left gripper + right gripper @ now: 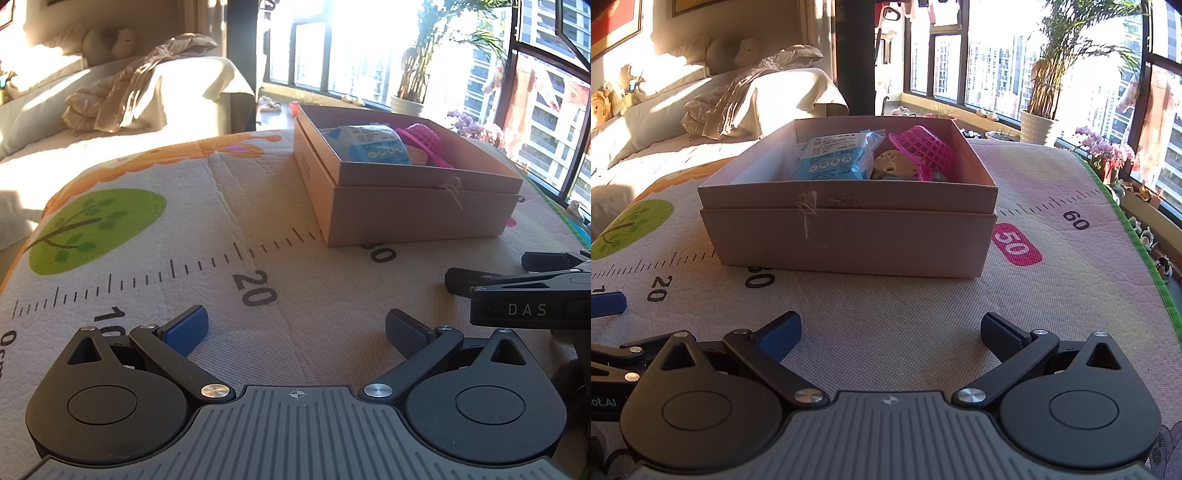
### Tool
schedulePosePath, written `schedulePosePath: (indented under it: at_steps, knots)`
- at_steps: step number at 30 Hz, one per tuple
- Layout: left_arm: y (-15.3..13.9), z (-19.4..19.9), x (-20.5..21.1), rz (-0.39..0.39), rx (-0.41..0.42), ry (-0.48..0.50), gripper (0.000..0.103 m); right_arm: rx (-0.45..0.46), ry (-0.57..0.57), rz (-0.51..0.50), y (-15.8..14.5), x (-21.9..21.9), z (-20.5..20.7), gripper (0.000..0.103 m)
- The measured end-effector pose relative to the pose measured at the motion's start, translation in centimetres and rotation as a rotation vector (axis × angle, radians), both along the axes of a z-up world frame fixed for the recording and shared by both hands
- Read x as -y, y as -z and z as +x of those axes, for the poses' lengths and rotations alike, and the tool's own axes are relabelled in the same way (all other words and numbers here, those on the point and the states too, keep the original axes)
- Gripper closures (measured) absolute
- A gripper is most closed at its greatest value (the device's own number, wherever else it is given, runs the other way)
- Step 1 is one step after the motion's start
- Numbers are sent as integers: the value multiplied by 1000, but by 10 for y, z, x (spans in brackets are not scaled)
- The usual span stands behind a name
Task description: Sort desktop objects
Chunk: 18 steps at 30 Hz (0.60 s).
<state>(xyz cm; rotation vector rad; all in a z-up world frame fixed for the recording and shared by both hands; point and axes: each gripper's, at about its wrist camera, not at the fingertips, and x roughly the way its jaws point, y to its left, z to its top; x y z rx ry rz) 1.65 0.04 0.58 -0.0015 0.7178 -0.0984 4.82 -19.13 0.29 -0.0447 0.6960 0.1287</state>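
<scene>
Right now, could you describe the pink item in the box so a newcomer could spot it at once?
Find the open cardboard box on the printed mat. Inside, at its right end beside the blue packet, lies a pink basket tipped on its side, the only openwork mesh thing there.

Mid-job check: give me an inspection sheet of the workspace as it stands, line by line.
Surface: play mat printed with a ruler and a green tree, bare in front of both grippers.
Job's things: open cardboard box on the mat; inside it a blue packet, a pink mesh basket tipped on its side, and a beige toy partly hidden beneath the basket.
Clutter: nothing seen loose on the mat; a bit of string hangs on the box front.
Grippers: left gripper open and empty; right gripper open and empty, both low over the mat, short of the box.
Cables: nothing seen.
Surroundings: sofa with a crumpled blanket, potted plant, large windows.
</scene>
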Motion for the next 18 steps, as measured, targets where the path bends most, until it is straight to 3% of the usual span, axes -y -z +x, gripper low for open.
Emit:
schedulePosePath:
  at_steps: [18]
  knots:
    - [0,0,0,0,0,0,0,3,14,-3,1,0,1,0]
